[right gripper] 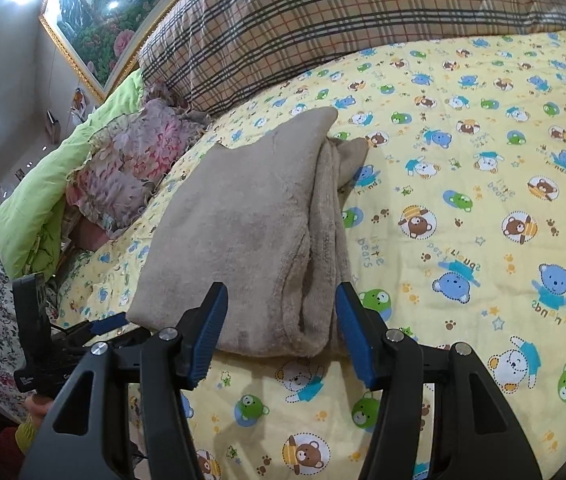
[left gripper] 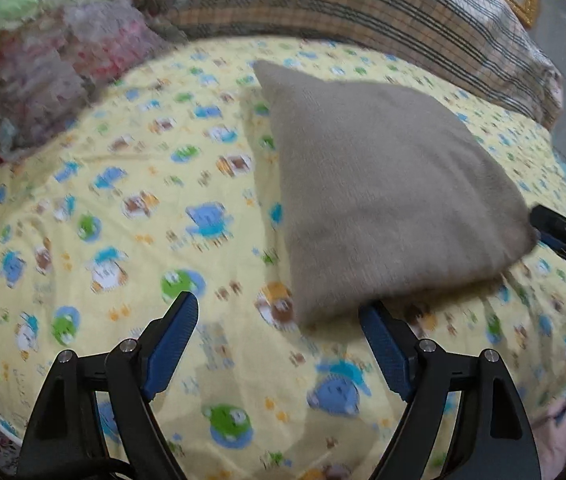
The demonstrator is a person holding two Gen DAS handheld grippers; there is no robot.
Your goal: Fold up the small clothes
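Note:
A taupe fleece garment (right gripper: 251,232) lies folded on the yellow bear-print bedspread (right gripper: 463,208). In the right wrist view its near edge lies just beyond my open right gripper (right gripper: 281,300), whose blue pads hold nothing. In the left wrist view the garment (left gripper: 383,184) is blurred and lies ahead to the right. My left gripper (left gripper: 279,308) is open and empty, its right fingertip at the garment's near edge. The right gripper also shows at the right edge of the left wrist view (left gripper: 563,236). The left gripper also shows at the lower left of the right wrist view (right gripper: 63,332).
A plaid pillow (right gripper: 343,20) lies along the head of the bed. A floral cushion (right gripper: 131,160) and a green quilt (right gripper: 31,200) sit at the left. A framed painting (right gripper: 103,12) hangs on the wall.

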